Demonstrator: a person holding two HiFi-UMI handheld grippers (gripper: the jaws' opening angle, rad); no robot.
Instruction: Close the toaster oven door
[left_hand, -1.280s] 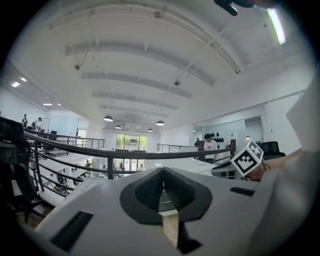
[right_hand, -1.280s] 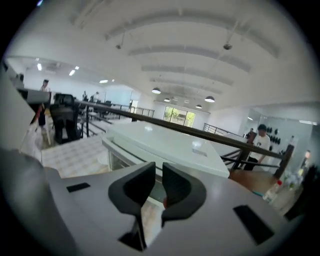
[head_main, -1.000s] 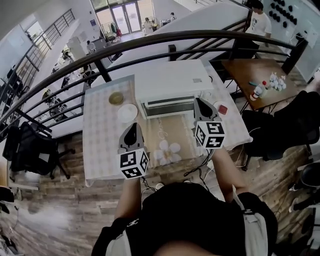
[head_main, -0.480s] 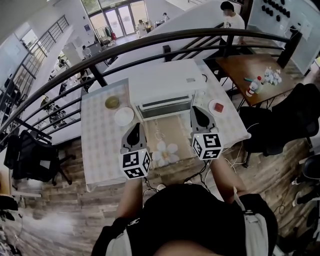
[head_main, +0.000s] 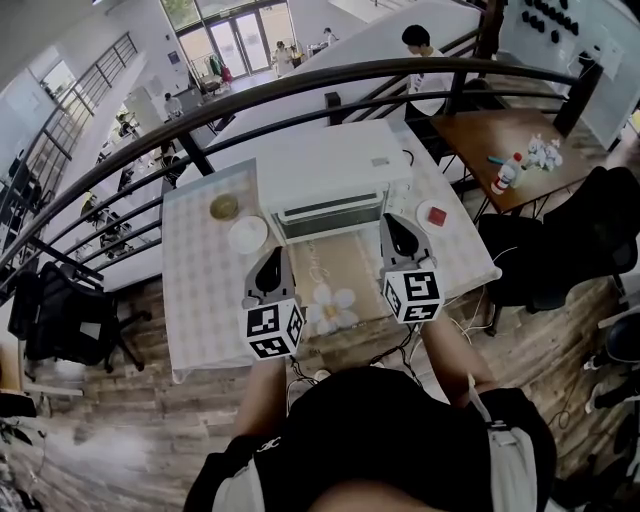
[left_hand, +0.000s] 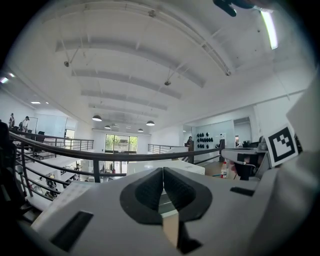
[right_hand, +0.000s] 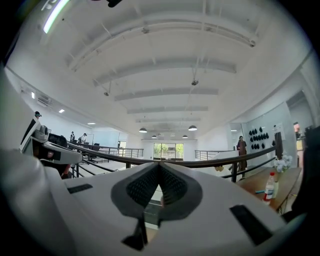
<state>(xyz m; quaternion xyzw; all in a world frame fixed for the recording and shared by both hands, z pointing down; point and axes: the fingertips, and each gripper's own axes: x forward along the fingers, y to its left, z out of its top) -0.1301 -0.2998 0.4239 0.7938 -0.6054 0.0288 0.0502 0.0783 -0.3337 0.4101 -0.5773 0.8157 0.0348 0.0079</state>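
Checkered table (head_main: 200, 290) holds the toaster oven (head_main: 330, 165); its stiff hinged door (head_main: 322, 212) likely swings lightly from the handle edge, with left gripper (head_main: 272, 254) and right gripper (head_main: 393, 220) both pinched together, empty.

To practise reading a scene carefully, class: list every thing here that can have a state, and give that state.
left tongs: shut, nothing between them.
right tongs: shut, nothing between them.
toaster oven: upright; whether its door is open cannot be told from above.
bowl: upright, something brownish inside.
plate: empty.
bottle: upright.
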